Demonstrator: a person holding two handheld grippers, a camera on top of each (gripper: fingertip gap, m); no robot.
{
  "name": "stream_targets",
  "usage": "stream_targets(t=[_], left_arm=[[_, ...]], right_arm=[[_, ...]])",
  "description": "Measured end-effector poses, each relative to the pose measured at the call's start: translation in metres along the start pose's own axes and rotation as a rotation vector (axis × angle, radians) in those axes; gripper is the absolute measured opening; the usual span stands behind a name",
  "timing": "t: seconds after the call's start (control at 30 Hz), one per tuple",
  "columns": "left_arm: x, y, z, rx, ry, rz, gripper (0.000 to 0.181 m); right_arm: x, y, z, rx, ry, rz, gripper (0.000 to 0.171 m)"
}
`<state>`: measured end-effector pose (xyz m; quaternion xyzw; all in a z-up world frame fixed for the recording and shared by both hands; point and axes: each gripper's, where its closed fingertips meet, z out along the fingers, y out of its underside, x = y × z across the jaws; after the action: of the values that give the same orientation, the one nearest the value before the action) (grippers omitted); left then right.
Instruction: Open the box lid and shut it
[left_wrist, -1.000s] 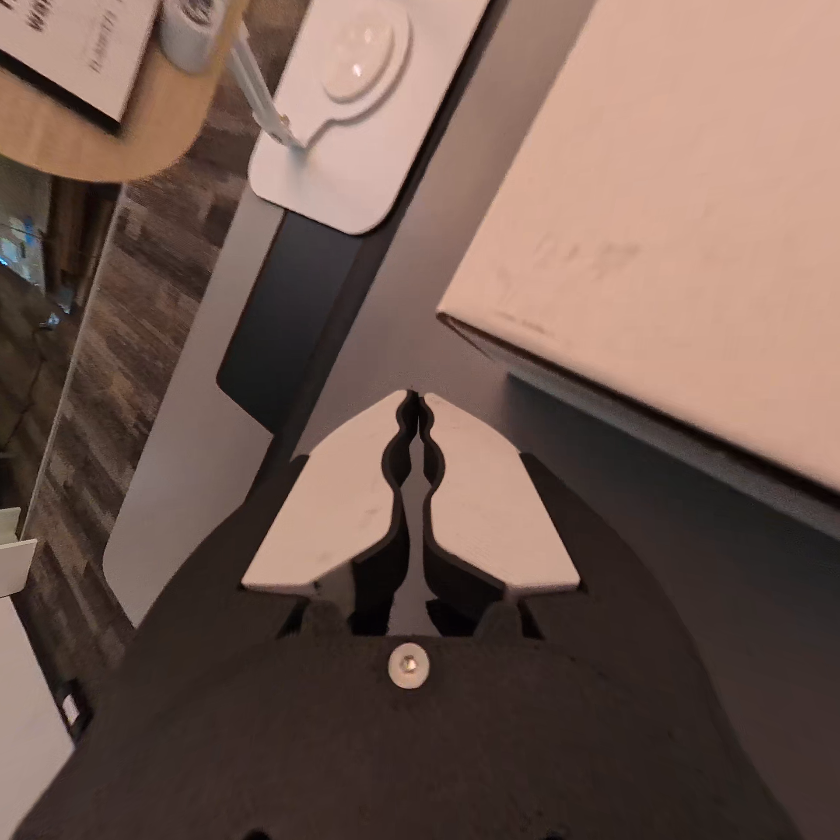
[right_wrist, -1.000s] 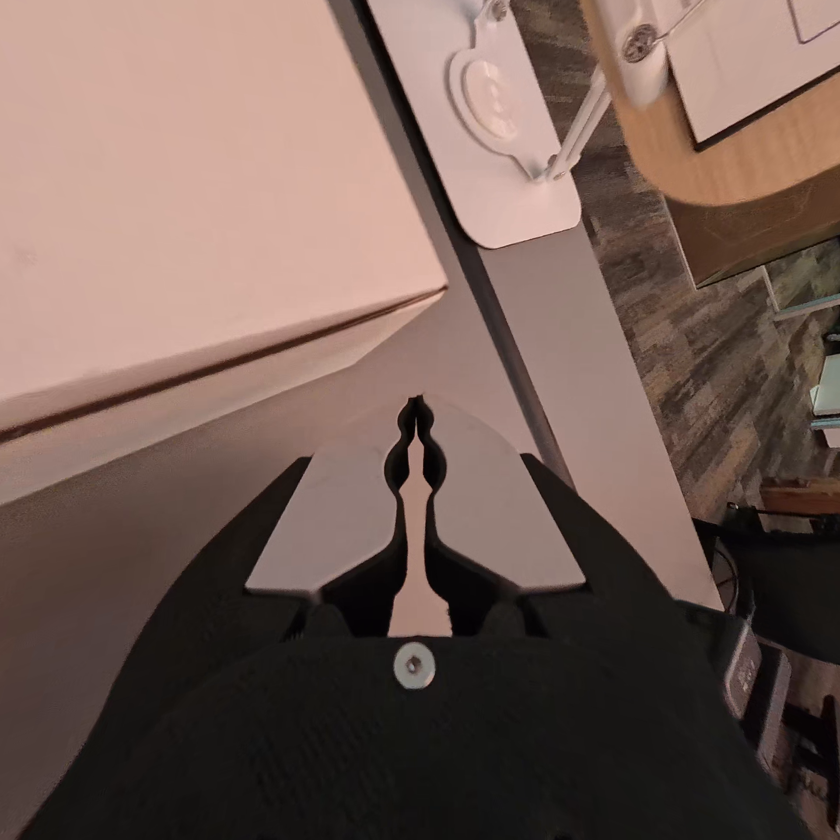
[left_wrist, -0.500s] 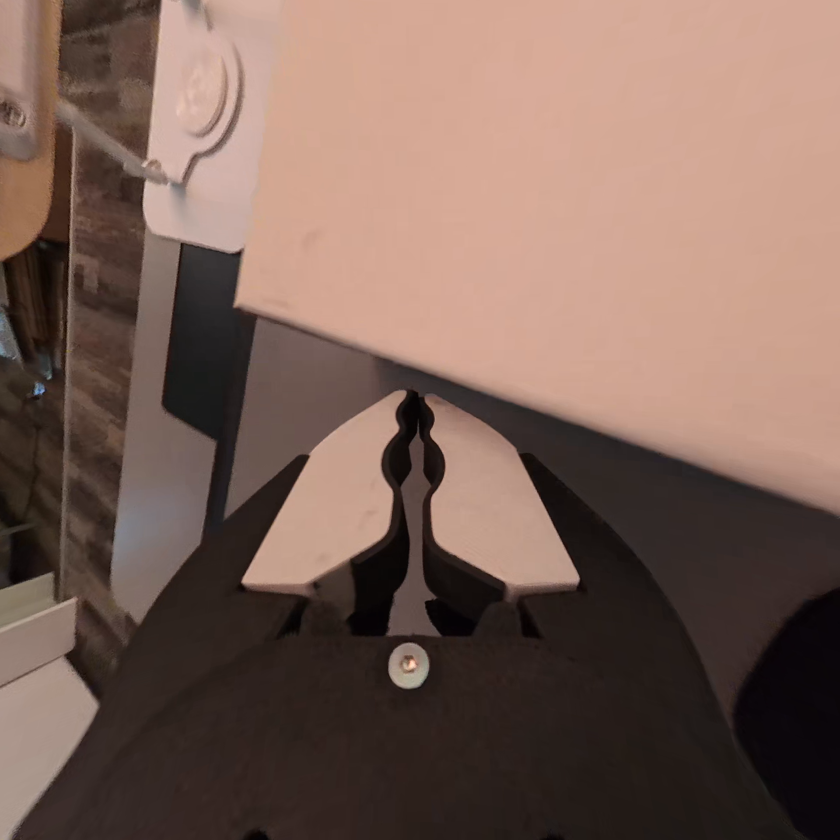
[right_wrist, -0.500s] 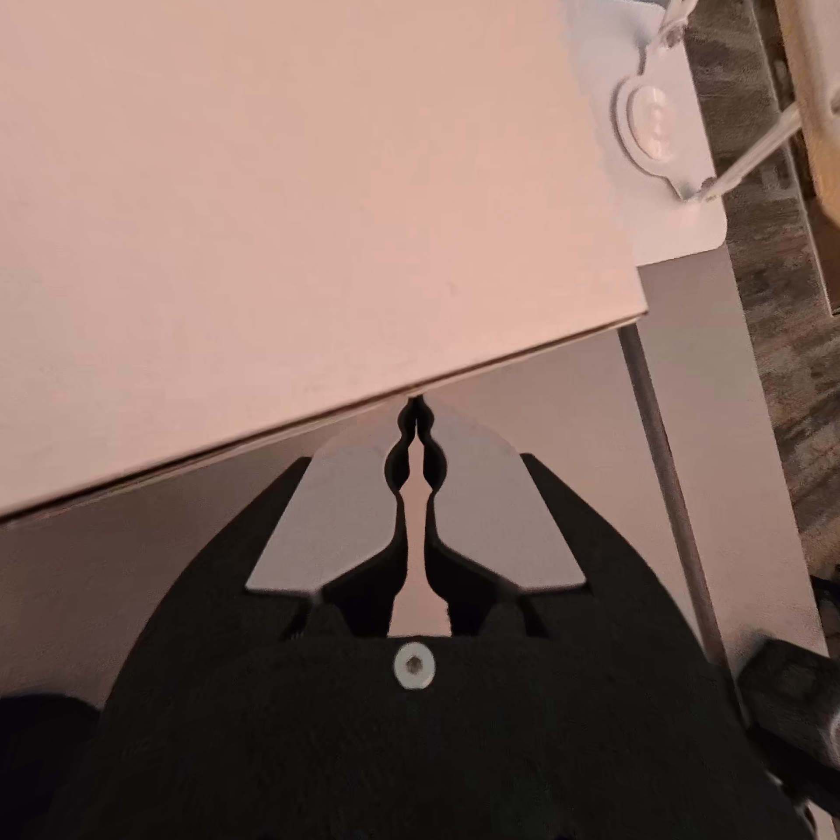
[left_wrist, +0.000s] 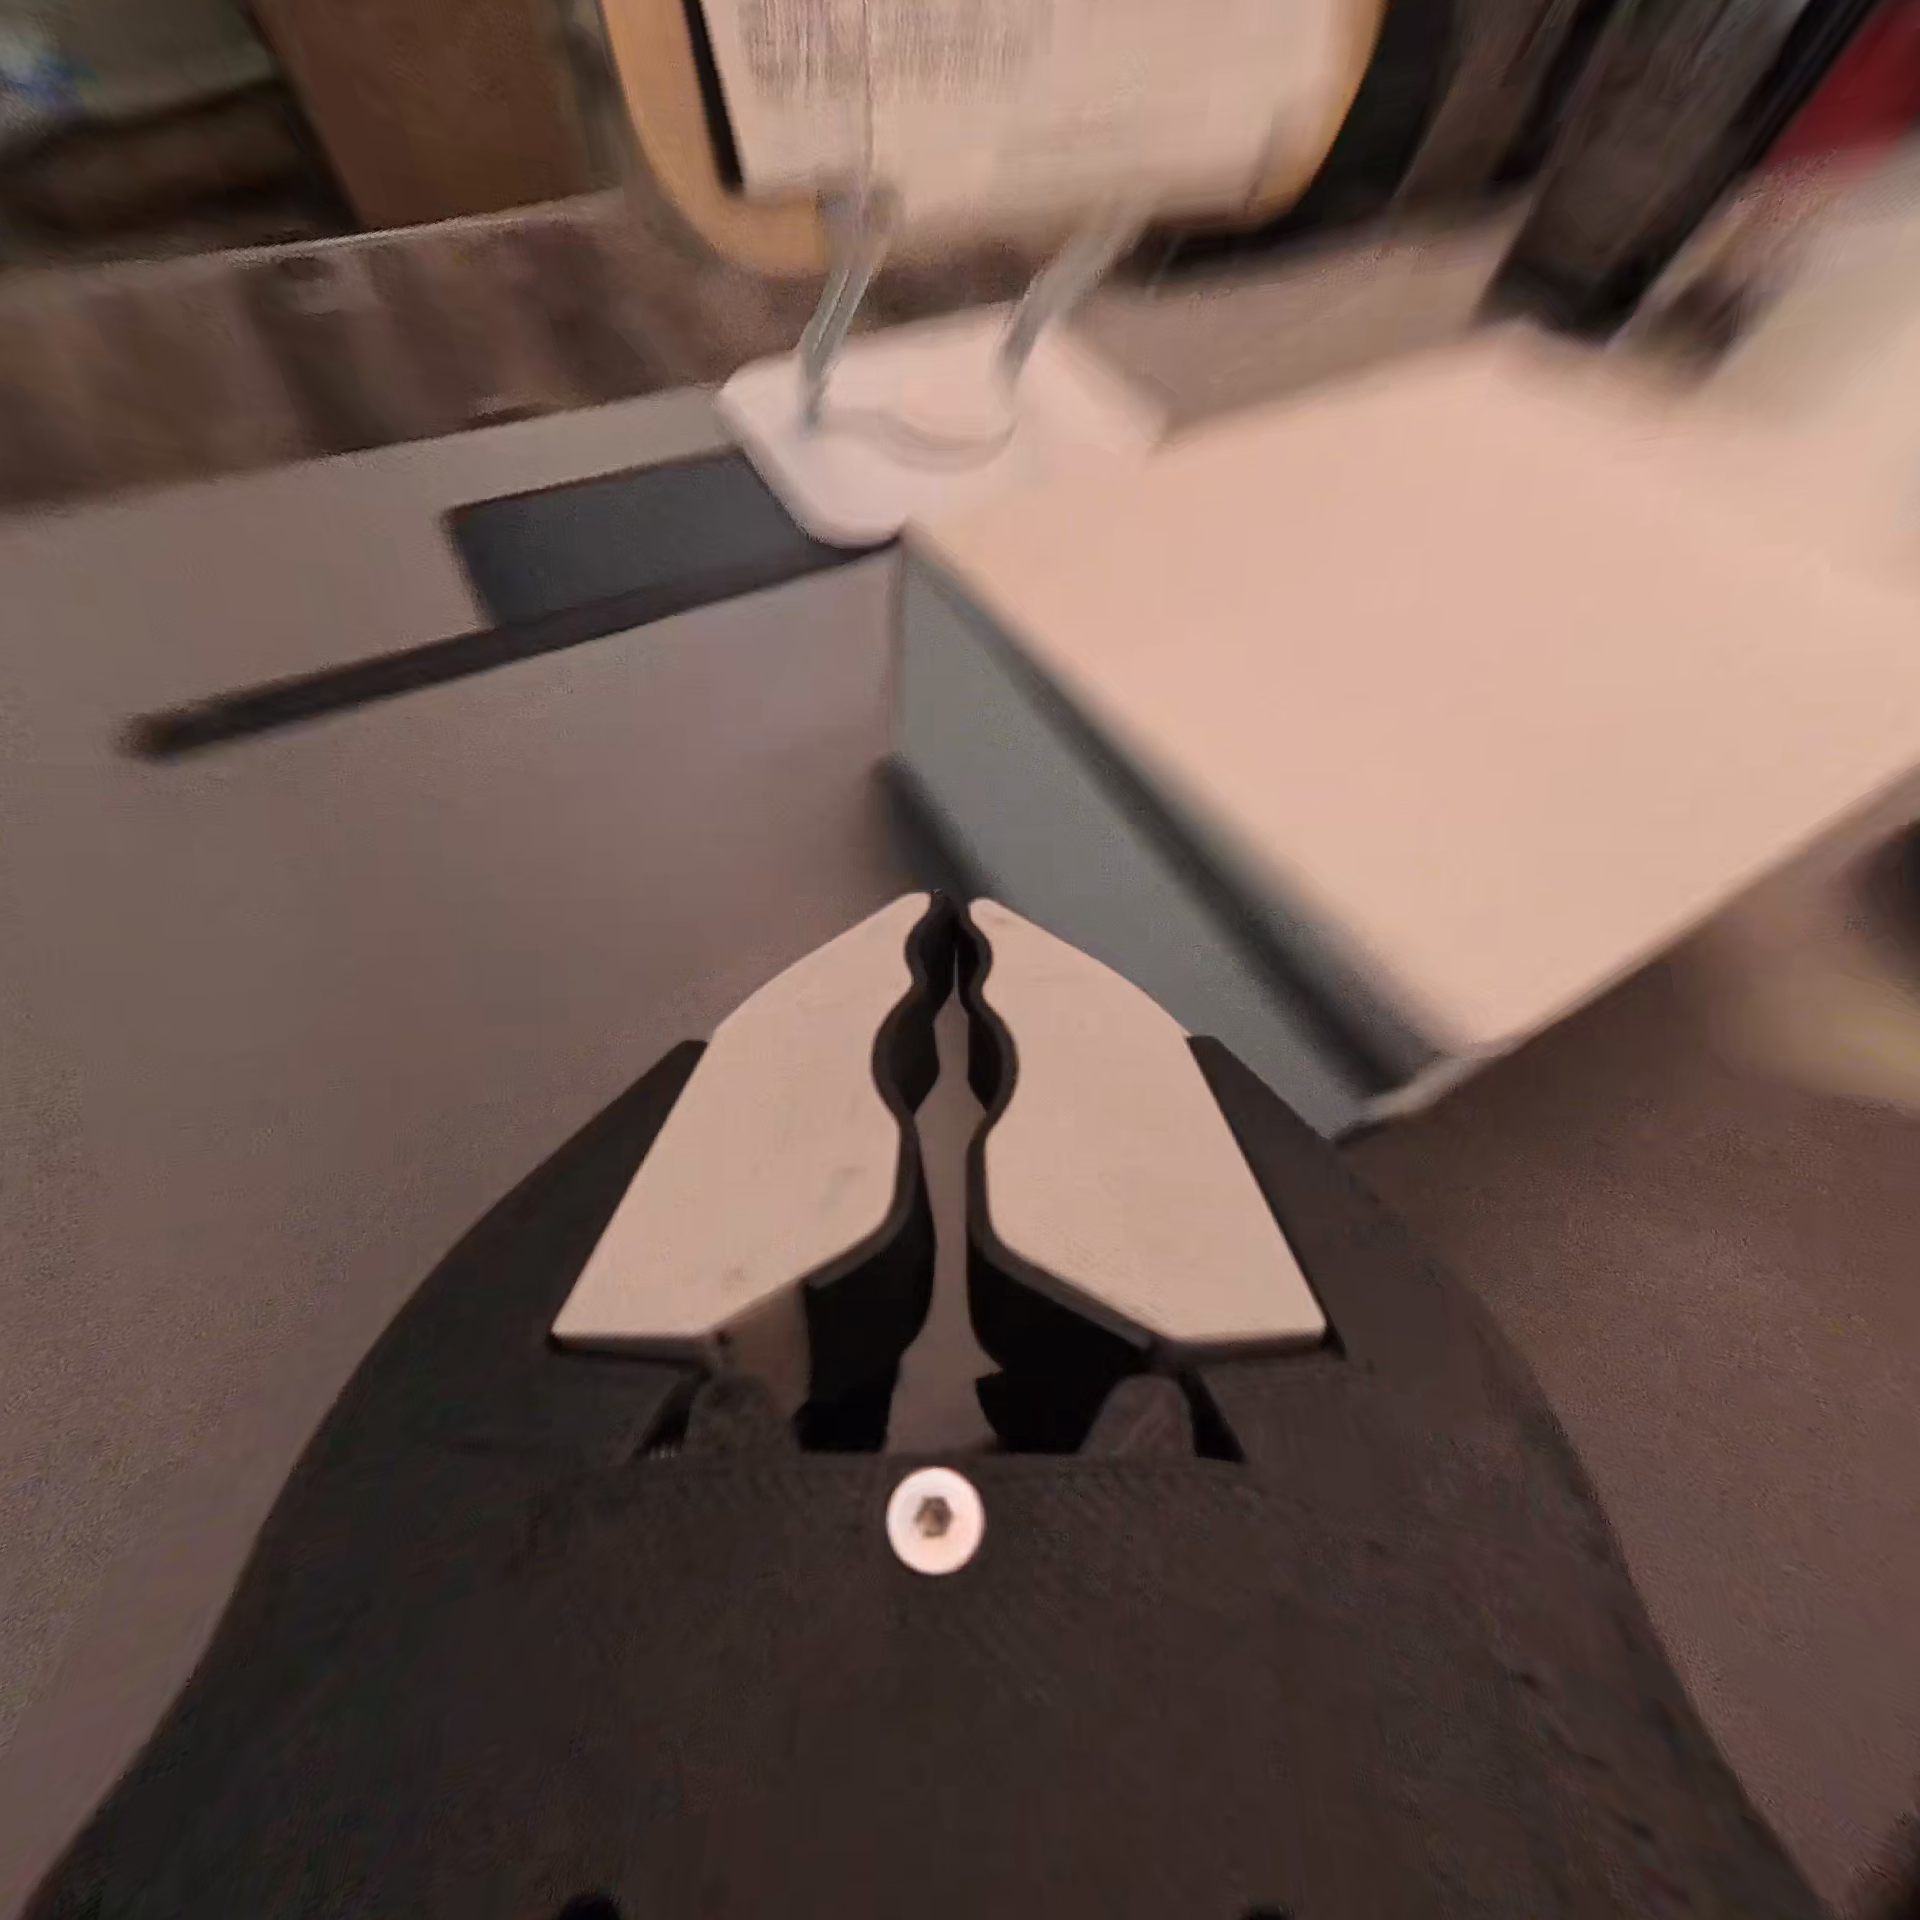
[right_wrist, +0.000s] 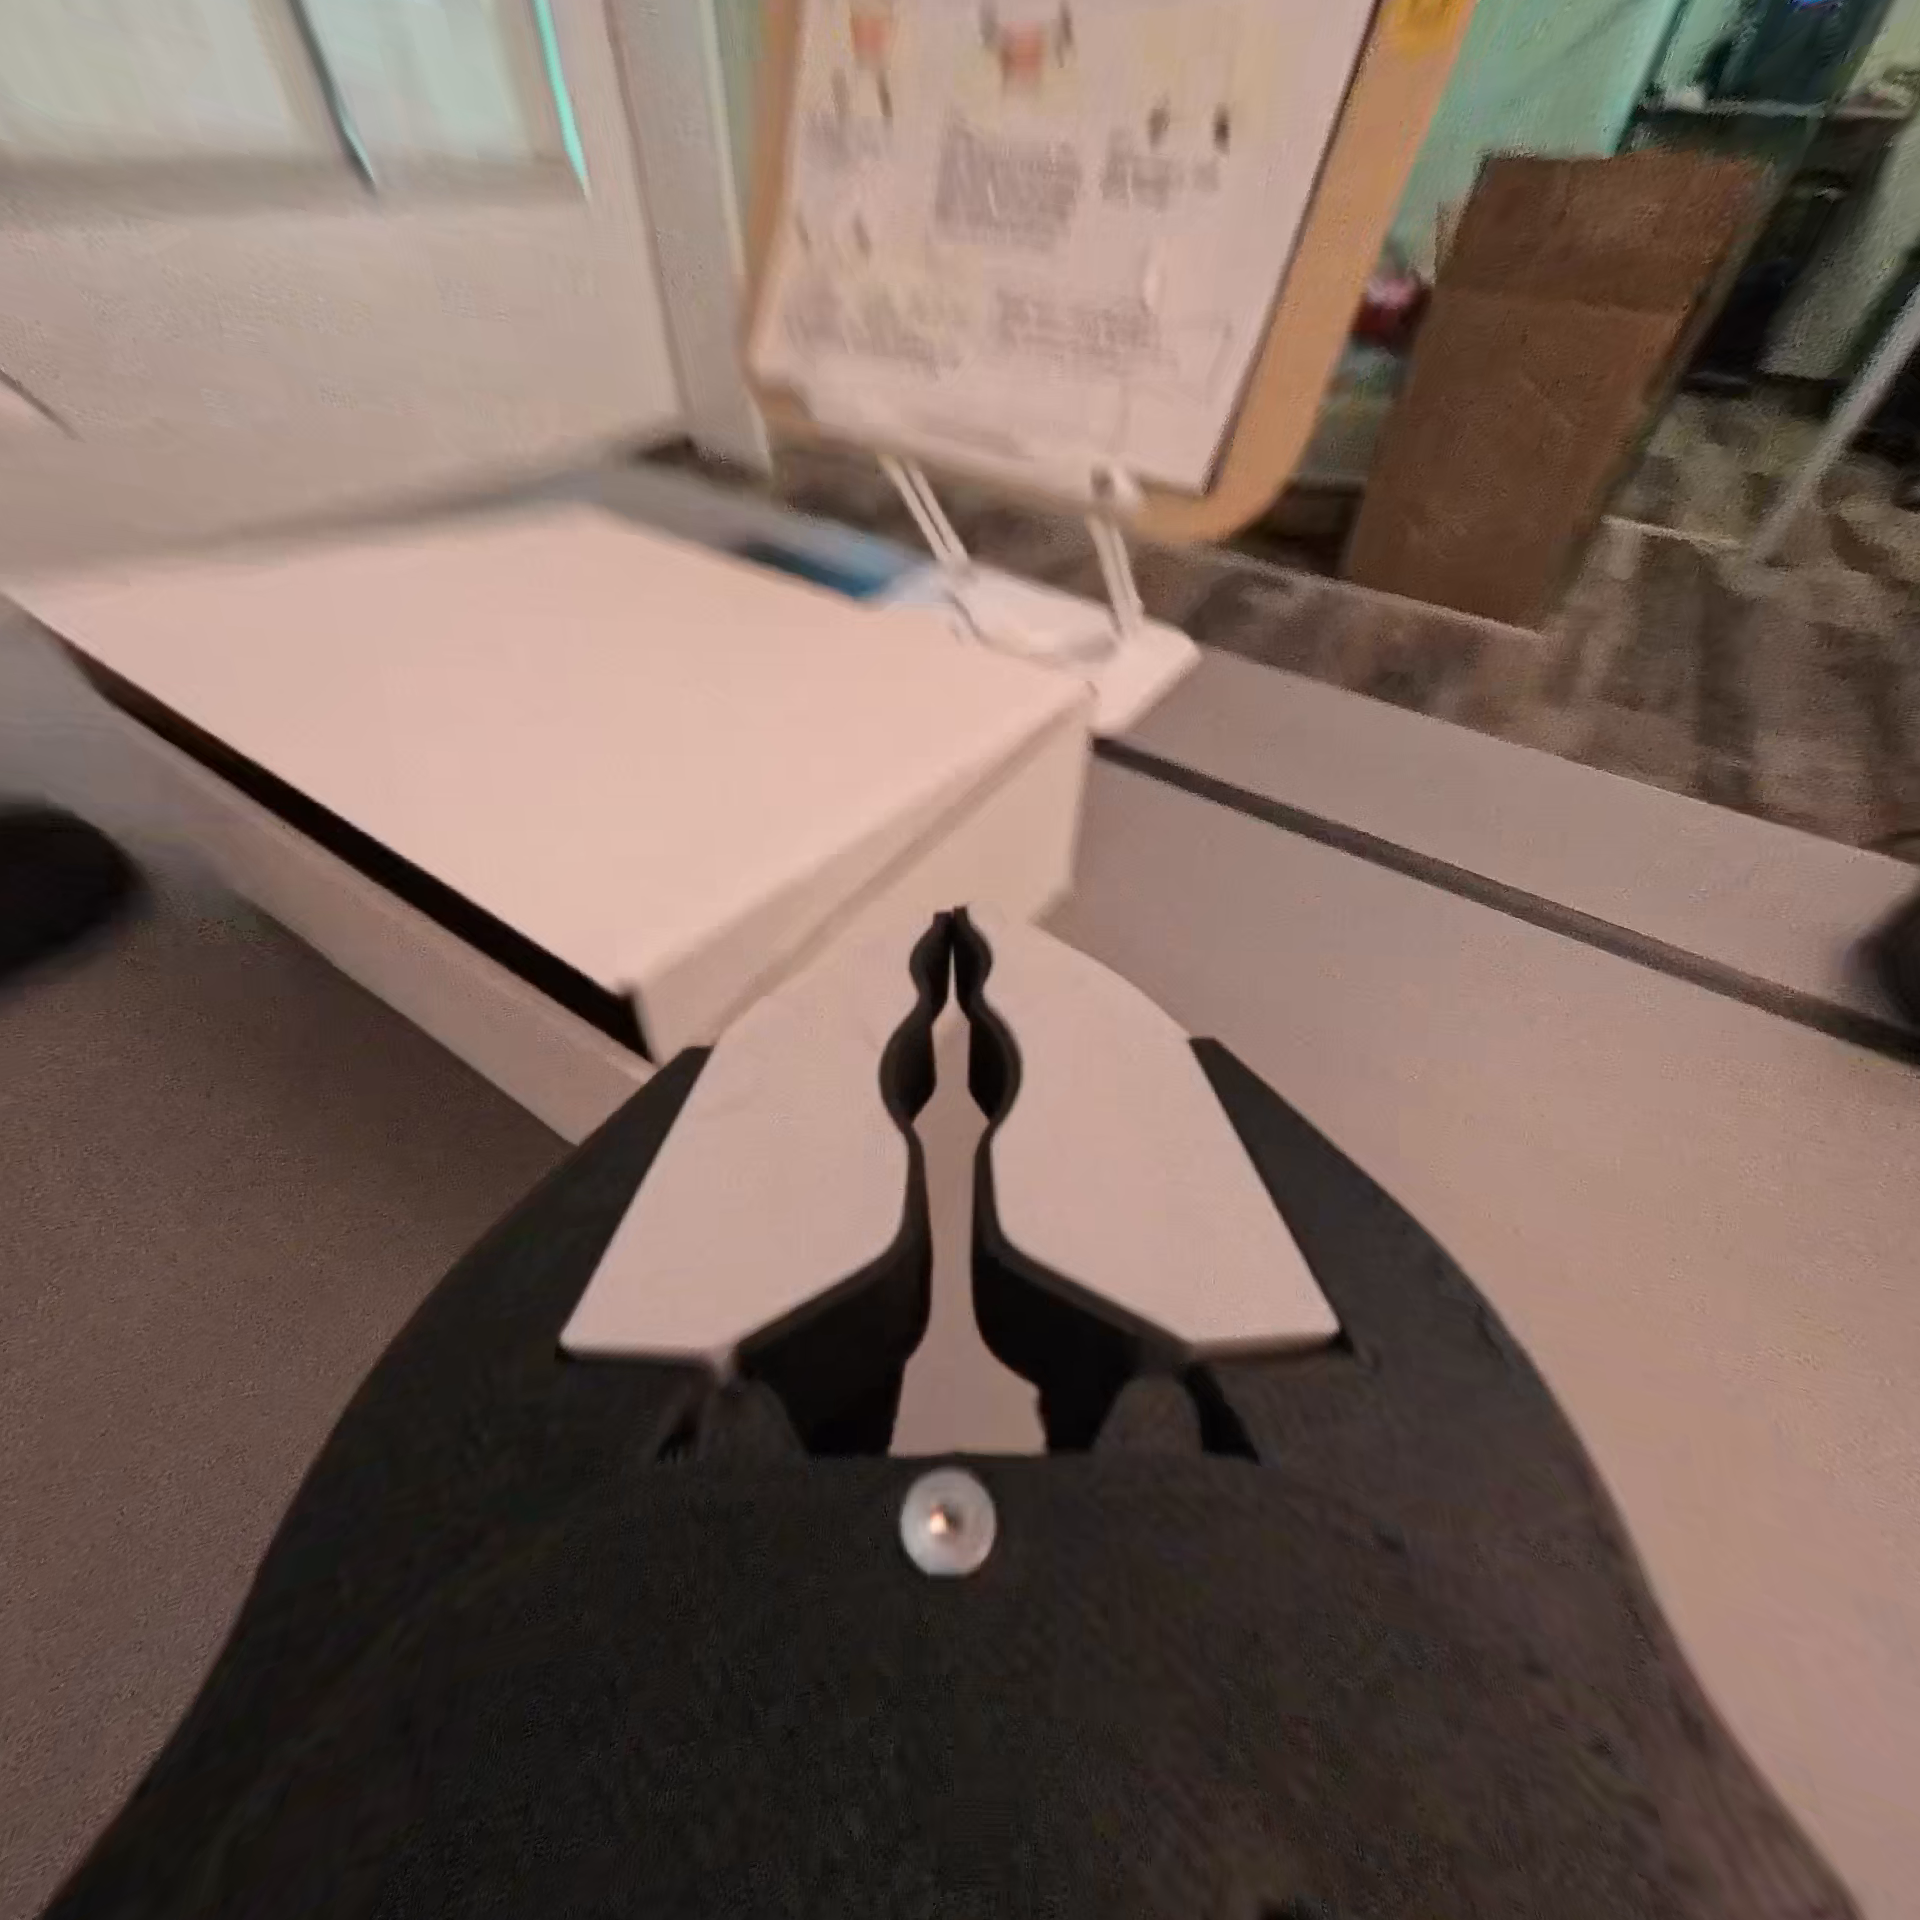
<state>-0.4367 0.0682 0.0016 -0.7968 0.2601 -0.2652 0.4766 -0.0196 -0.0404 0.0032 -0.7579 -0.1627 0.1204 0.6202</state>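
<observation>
Both views are smeared by motion blur, but the main shapes read clearly. The white box (left_wrist: 1455, 665) sits on the grey surface (left_wrist: 364, 987), with its flat lid (right_wrist: 582, 717) lying down over the body; in the right wrist view a dark seam runs along the front edge where the lid meets the lower wall. The left gripper (left_wrist: 951, 909) hangs over the surface near the box's left front corner, its pale fingers (left_wrist: 790, 1153) clenched tip to tip with nothing between them. The right gripper (right_wrist: 954, 920) sits near the box's right front corner, its fingers (right_wrist: 1122, 1174) likewise pressed together and empty; whether either tip touches the box cannot be told. Behind the box a white stand base (right_wrist: 1132, 665) rests on the surface, with thin rods rising to a wood-framed board (right_wrist: 1049, 239). A brown cardboard panel (right_wrist: 1548, 384) stands on the floor farther back.
</observation>
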Motion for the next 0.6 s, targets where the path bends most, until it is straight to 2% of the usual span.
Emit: stream_targets(t=[0.03, 0.1, 0.17, 0.37, 0.53, 0.6], left_arm=[[0.012, -0.012, -0.014, 0.133, 0.101, -0.143, 0.002], [0.025, -0.025, -0.032, 0.289, 0.173, -0.294, 0.02], [0.037, -0.018, -0.031, 0.274, 0.149, -0.291, 0.047], [0.082, 0.001, -0.011, 0.205, 0.137, -0.154, 0.05], [0.086, 0.024, 0.001, 0.107, -0.017, 0.029, 0.065], [0.084, 0.037, 0.007, 0.065, -0.067, 0.058, 0.066]], right_arm=[[-0.016, -0.017, -0.008, 0.128, -0.075, 0.12, 0.005], [-0.035, -0.029, -0.013, 0.18, -0.123, 0.202, 0.017], [-0.041, -0.024, -0.008, 0.13, -0.056, 0.13, 0.024], [-0.055, -0.009, 0.005, 0.082, -0.02, 0.072, 0.025], [-0.063, -0.005, 0.013, 0.091, 0.009, 0.042, 0.033], [-0.06, -0.003, 0.014, 0.082, 0.023, 0.043, 0.033]])
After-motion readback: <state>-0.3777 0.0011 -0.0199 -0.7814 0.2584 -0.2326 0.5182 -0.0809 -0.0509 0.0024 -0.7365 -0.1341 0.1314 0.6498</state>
